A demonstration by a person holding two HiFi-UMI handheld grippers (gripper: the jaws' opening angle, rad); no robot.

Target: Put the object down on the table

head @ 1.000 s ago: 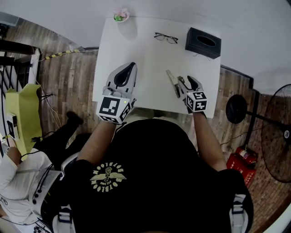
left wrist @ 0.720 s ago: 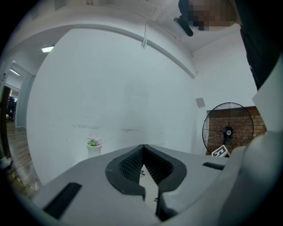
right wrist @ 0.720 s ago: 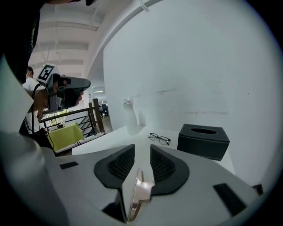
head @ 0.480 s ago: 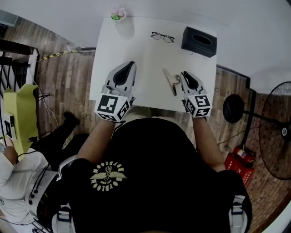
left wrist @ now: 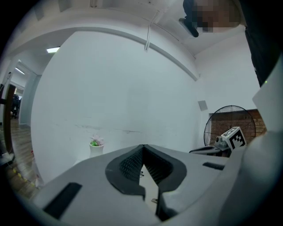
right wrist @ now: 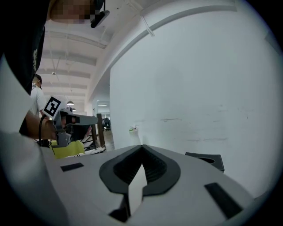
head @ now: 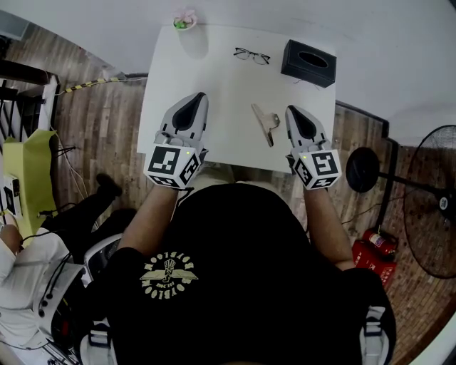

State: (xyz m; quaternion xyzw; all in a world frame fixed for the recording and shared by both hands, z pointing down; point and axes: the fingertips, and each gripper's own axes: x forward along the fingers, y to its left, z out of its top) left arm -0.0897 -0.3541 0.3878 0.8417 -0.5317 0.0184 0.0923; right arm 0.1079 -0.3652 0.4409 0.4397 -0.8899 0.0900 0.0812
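Observation:
A small metal clip [head: 265,122] lies flat on the white table [head: 221,85], between my two grippers and touching neither. My right gripper [head: 291,110] hovers above the table just right of the clip. Its jaws have just been closing and now meet with nothing between them, as the right gripper view also shows [right wrist: 142,145]. My left gripper [head: 199,97] hangs over the table's left half, shut and empty, and the left gripper view [left wrist: 143,146] shows its tips together.
At the table's far edge are a pair of glasses [head: 251,55], a black tissue box [head: 308,63] and a small plant pot [head: 184,21]. A standing fan [head: 431,207] is on the floor to the right. A person [head: 21,271] sits at the left.
My right gripper has lifted away from the clip, shifted a little to the right and closed its jaws. The clip stays lying on the table. The left gripper has barely moved.

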